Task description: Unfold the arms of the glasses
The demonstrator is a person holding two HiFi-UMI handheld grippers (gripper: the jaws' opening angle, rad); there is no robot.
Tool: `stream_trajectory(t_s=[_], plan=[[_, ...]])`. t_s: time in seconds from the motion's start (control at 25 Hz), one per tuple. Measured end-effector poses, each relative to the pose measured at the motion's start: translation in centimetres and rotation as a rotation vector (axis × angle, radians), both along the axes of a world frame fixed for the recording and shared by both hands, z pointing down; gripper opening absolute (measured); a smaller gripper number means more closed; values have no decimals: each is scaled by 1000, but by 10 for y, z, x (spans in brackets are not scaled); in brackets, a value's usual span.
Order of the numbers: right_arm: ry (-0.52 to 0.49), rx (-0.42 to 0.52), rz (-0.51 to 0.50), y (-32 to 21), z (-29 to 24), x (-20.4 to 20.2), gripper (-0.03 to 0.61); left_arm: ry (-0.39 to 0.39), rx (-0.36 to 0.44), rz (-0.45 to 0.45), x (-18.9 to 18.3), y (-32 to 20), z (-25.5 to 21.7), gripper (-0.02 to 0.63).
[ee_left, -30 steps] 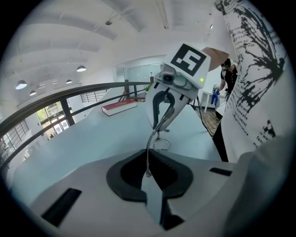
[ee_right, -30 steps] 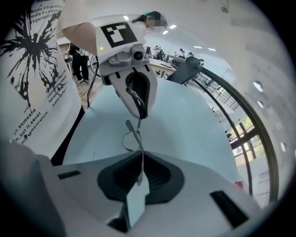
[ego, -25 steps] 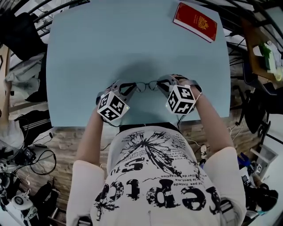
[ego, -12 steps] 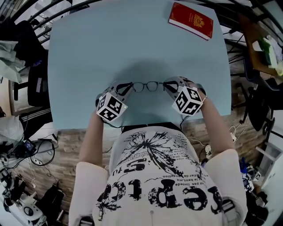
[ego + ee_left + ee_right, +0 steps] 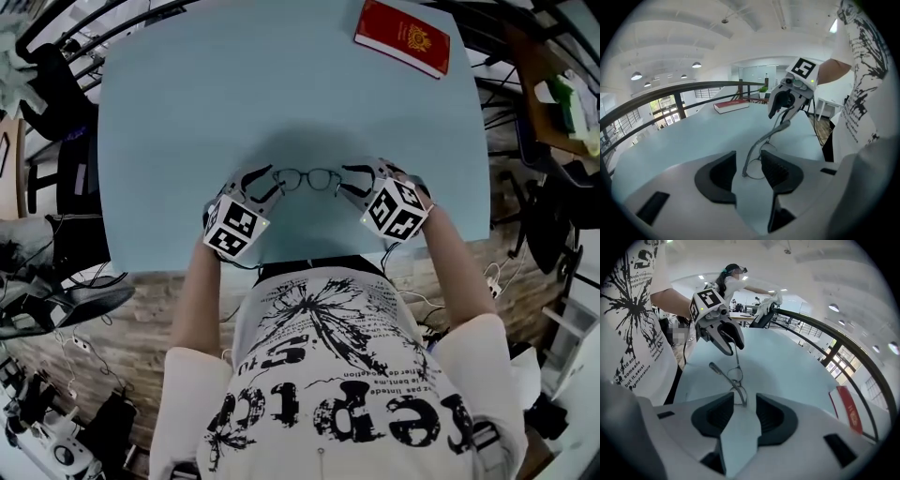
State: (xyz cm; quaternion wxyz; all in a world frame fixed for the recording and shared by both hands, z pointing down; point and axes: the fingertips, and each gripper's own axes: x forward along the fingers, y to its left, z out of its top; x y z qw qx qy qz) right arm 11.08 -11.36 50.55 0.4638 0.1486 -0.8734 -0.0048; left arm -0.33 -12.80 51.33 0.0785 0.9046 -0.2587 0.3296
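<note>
- Glasses (image 5: 307, 178): they sit low over the bench (image 5: 187, 112), close to its 6 o'clock edge and about midway along it. The lenses run from 9 to 3 o'clock between my two tongs.
- Arm (image 5: 784, 126): one thin arm with a thicker grey tip angles away from the frame's end. It is swung out rather than folded flat against the lenses.
- Left tongs (image 5: 746, 171): these are at the glasses' 9 o'clock end. The jaws stand part-way apart, and the frame's corner stands in the gap close to one pad. I cannot tell whether it touches the pad.
- Right tongs (image 5: 745, 411): these are at the 3 o'clock end. The jaws are likewise parted, with the frame's other end between them and not visibly pinched.
- Red book (image 5: 402, 37): it lies flat at the bench's 1 o'clock corner, well apart from the glasses.
</note>
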Motion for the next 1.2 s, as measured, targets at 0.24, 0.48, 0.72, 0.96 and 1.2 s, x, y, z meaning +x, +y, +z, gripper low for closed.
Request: stream_trajectory(t_s=[0.24, 0.48, 0.72, 0.96, 1.2], plan=[[-20, -26, 121, 5, 0, 16, 163, 45, 11, -67, -24, 18, -14, 176], [-107, 38, 323, -9, -33, 28, 40, 187, 108, -195, -48, 12, -69, 117], [-276, 211, 453, -36, -100, 15, 12, 265, 250, -275, -50, -11, -125, 32], [-486, 431, 541, -54, -180, 10, 11, 336, 428, -316, -40, -27, -199, 23], [-646, 556, 585, -48, -231, 8, 9, 389, 557, -423, -47, -33, -256, 23]])
